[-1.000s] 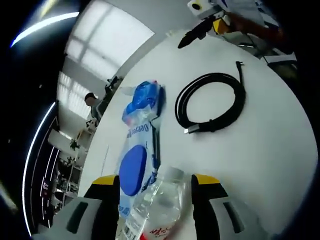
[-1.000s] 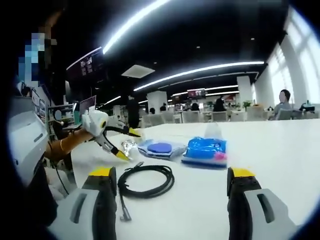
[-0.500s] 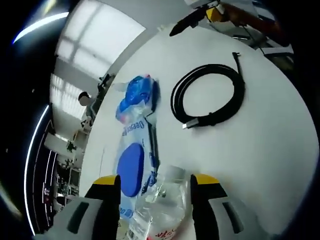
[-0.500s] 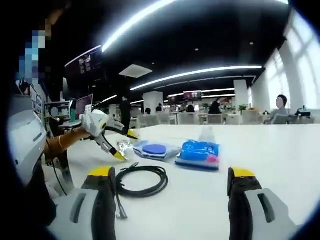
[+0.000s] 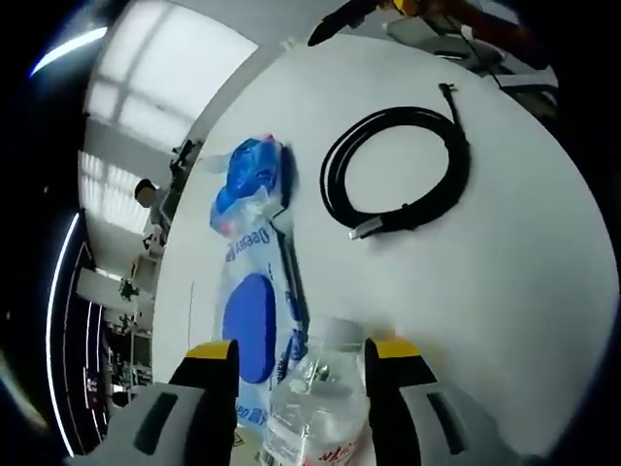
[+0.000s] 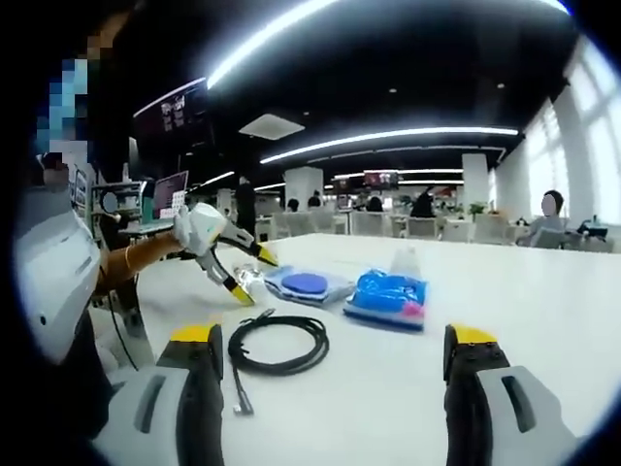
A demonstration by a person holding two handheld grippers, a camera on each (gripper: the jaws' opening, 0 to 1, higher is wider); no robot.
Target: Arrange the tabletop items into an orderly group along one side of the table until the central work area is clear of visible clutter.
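A clear plastic bottle (image 5: pixel 320 403) with a white cap lies between my left gripper's (image 5: pixel 303 351) yellow-tipped jaws, which are shut on it. Just beyond it lies a flat wipes pack (image 5: pixel 250 316) with a blue oval lid, then a crumpled blue bag (image 5: pixel 247 180). A coiled black cable (image 5: pixel 398 180) lies to their right on the white table (image 5: pixel 505 291). My right gripper (image 6: pixel 335 338) stands open above the table, nothing between its jaws. Ahead of it are the cable (image 6: pixel 281 345), the blue bag (image 6: pixel 393 296), the wipes pack (image 6: pixel 306 283), and the left gripper (image 6: pixel 228 260) holding the bottle (image 6: pixel 247 283).
A person's sleeve (image 6: pixel 53 282) fills the left of the right gripper view. Bare table (image 6: pixel 543 291) stretches right of the blue bag. Desks, monitors and seated people stand in the far background.
The left gripper's jaws have drawn slightly closer around the bottle and its view has shifted over the table. In the right gripper view the left gripper has moved a little right.
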